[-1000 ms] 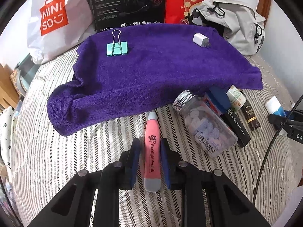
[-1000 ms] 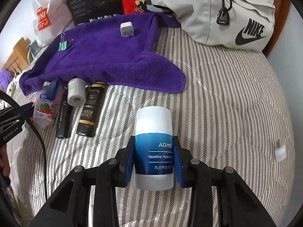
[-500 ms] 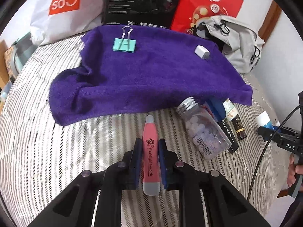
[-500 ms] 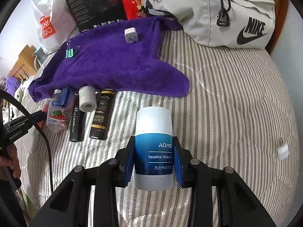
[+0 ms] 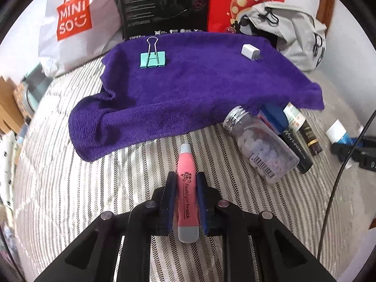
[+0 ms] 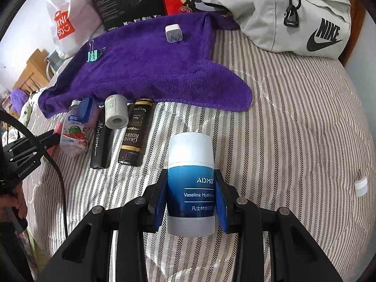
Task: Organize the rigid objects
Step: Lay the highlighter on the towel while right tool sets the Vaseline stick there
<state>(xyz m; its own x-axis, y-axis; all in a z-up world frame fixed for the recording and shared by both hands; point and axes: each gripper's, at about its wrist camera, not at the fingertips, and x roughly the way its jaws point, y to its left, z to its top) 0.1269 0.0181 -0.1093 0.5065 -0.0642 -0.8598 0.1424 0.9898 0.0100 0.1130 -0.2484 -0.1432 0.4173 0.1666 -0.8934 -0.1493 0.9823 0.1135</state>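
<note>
My left gripper (image 5: 186, 183) is shut on a pink flashlight earpick (image 5: 186, 192), held just above the striped bed short of the purple towel (image 5: 199, 89). On the towel lie a teal binder clip (image 5: 152, 58) and a white charger plug (image 5: 250, 51). My right gripper (image 6: 190, 183) is shut on a blue and white Vaseline bottle (image 6: 191, 183). A row of items lies along the towel's near edge: a clear pill bottle (image 5: 260, 145), a black Horizon tube (image 6: 99, 141), a white roll (image 6: 116, 114) and a black and gold tube (image 6: 135, 134).
A grey Nike bag (image 6: 293, 11), a black box (image 5: 164, 4), a red bag (image 5: 244, 2) and a white Miniso bag (image 5: 75, 21) line the back. A small white plug (image 6: 360, 183) lies at the bed's right. A black cable (image 5: 340, 176) hangs at right.
The left gripper, shut on the earpick throughout, swung to the left and has come back towards the pill bottle. The right gripper with its bottle has moved slightly towards the row.
</note>
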